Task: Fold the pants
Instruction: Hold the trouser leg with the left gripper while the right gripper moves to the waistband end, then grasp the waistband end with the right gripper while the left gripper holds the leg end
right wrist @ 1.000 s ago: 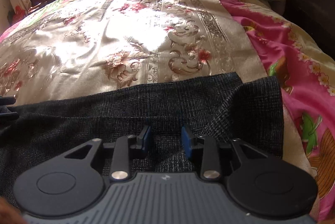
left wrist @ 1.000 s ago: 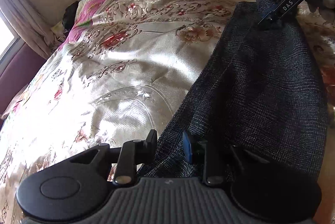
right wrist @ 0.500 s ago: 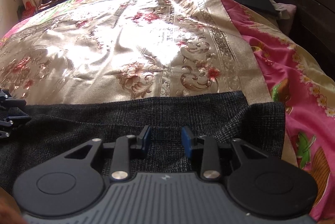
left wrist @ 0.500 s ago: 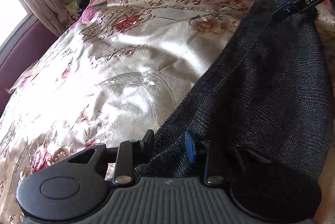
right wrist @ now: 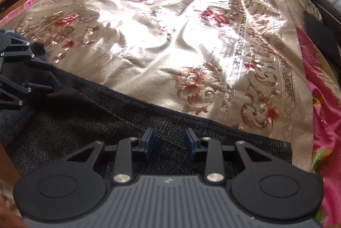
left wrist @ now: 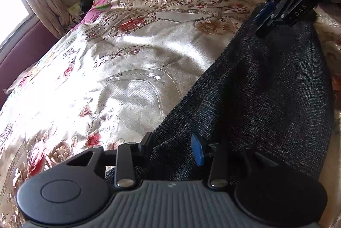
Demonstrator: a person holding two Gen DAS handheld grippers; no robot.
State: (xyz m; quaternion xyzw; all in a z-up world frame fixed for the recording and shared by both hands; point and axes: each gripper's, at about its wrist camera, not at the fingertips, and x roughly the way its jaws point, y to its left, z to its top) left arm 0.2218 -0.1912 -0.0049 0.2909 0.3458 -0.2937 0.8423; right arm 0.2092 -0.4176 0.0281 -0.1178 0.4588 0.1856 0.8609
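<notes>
Lying across the floral bedspread (left wrist: 132, 70) in a long dark band, pants (left wrist: 266, 96) stretching from six o'clock up toward one o'clock in the left wrist view. At six o'clock, left gripper (left wrist: 173, 148) standing released, fingers parted with the cloth's near edge bunching loosely between them. At one o'clock, right gripper (left wrist: 271, 17) hovering over the far end, likewise unclenched, pants (right wrist: 106, 121) lying slack between its parted fingers at six o'clock of its own view.
</notes>
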